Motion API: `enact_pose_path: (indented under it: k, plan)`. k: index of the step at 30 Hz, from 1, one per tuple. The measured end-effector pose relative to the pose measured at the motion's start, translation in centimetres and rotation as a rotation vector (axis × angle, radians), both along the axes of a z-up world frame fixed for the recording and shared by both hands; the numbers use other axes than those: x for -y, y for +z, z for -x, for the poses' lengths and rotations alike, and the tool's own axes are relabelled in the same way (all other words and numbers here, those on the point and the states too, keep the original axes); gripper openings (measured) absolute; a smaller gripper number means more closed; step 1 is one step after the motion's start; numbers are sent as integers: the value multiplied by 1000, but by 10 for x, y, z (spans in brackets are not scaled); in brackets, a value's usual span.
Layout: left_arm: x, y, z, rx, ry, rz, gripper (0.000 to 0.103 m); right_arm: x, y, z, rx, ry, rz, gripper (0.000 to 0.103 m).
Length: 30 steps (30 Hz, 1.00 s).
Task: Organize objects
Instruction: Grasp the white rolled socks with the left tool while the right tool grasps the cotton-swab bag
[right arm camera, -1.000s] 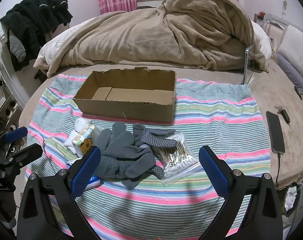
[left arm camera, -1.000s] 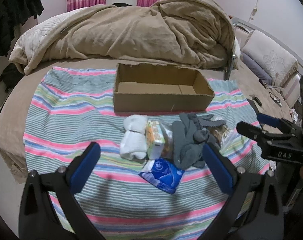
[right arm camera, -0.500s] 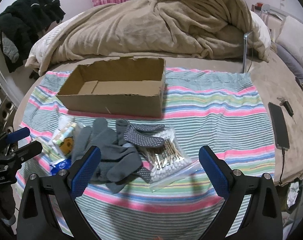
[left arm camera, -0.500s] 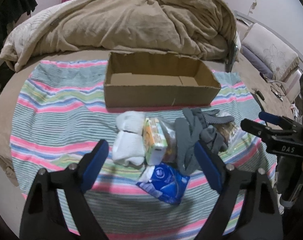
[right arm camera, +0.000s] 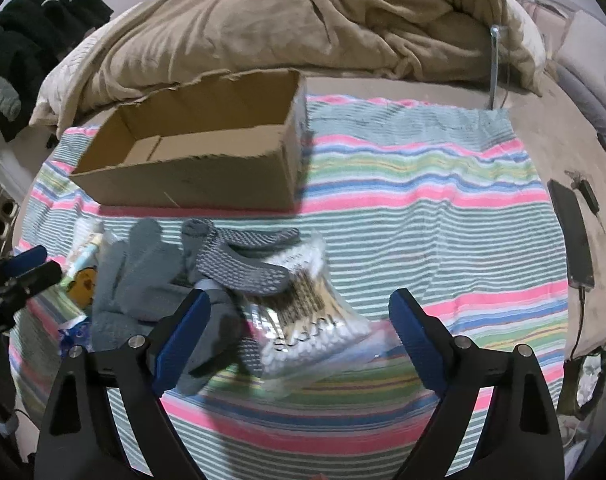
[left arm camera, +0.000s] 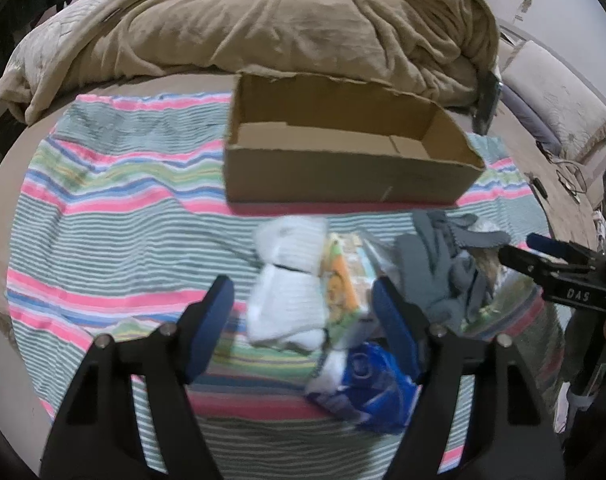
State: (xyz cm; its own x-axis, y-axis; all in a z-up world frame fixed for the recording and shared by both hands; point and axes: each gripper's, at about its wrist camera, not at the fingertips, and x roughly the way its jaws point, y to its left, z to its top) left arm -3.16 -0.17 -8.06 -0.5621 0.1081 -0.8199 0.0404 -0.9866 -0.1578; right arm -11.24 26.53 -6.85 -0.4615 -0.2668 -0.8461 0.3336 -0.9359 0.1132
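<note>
Claws (left arm camera: pixel 303 300) (right arm camera: pixel 299 312) wide apart, holding nothing.

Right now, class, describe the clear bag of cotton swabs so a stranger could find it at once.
Start at the open brown cardboard box on the striped pink, green and blue cloth; a row of small items lies in front of it. At the row's right end, partly under the grey knitted gloves, is the clear plastic bag of cotton swabs. It alone is see-through, showing white tips and tan sticks.

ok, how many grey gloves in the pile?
2: a plain-side grey glove at pile's left, and a dotted-palm grey glove draped over the cotton swab bag. More may be hidden underneath.
</note>
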Motion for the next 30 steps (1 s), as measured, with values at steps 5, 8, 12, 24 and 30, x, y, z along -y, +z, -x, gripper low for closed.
enact_pose_path:
  k: [5,8,12,24,30]
  plan:
    - [14,-9,4,21,18,3,73,-5,-11,4,16,2,-25,93]
    - [22,-10,5,29,32,-3,73,-7,-22,8,46,-7,-46,93]
    - [31,-11,0,36,40,-17,73,-4,-27,9,61,18,-43,93]
    - [18,-41,17,77,-59,-77,44,-9,-30,11,67,27,10,53]
    - [14,-31,11,31,-83,-77,31,-17,-21,1,48,13,10,45]
